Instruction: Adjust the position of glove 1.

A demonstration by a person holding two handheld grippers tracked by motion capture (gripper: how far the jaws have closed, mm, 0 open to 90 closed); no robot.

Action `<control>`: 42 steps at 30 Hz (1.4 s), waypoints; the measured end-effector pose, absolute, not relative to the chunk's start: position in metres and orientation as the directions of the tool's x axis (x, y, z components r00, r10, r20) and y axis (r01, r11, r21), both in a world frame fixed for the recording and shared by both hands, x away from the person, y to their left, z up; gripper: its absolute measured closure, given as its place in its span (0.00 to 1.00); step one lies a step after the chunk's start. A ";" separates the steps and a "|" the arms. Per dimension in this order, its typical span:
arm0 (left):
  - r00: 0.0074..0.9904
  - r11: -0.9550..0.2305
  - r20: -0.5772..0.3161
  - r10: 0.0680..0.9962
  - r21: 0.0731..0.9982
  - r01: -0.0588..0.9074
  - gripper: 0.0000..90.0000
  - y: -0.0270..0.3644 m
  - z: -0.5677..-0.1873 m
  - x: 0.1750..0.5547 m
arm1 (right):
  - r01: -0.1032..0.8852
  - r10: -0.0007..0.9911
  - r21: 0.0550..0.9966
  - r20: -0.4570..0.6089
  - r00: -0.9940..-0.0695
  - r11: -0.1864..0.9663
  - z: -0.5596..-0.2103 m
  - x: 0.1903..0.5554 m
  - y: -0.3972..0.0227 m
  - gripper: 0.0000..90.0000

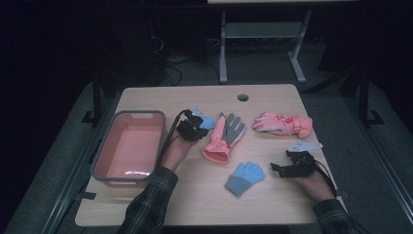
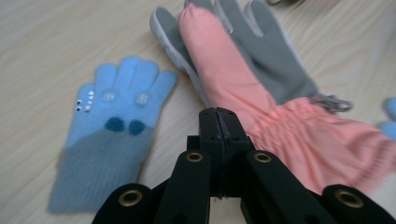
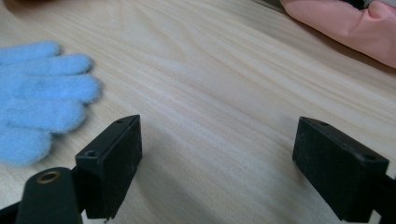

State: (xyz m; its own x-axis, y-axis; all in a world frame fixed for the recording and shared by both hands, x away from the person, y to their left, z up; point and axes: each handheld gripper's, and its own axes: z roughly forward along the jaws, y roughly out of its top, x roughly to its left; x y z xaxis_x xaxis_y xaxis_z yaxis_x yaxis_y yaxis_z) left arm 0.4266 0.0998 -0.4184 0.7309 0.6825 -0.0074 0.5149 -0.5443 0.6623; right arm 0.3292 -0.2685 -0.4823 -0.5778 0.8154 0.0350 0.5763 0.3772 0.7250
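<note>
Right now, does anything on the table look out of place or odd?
Mostly tidy. The gloves lie unpaired: one blue glove sits apart from the other blue glove, which lies beside the coral-and-grey glove. The bin holds nothing. The left gripper is shut on nothing.

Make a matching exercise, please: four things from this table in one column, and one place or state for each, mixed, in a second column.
Things:
1. bin
2. blue glove
3. left gripper
4. right gripper

Places or states:
a. jaws apart, nothing between them
b. at the left edge of the table
c. jaws shut together, holding nothing
d. lying flat near the front, beside the right gripper

Pairs: 1-b, 2-d, 3-c, 4-a
</note>
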 end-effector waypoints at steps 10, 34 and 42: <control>0.745 -0.549 -0.034 0.667 0.653 0.522 0.99 0.077 -0.441 0.442 | 0.578 0.816 0.724 0.037 -0.576 0.376 -0.482 0.329 -0.268 0.17; 0.654 -0.535 0.054 0.755 0.627 0.566 0.93 0.102 -0.436 0.478 | 0.580 0.816 0.723 0.040 -0.576 0.375 -0.482 0.329 -0.268 0.17; 0.618 -0.521 0.039 0.785 0.581 0.625 0.99 0.109 -0.453 0.484 | 0.581 0.817 0.723 0.040 -0.576 0.374 -0.482 0.329 -0.268 0.17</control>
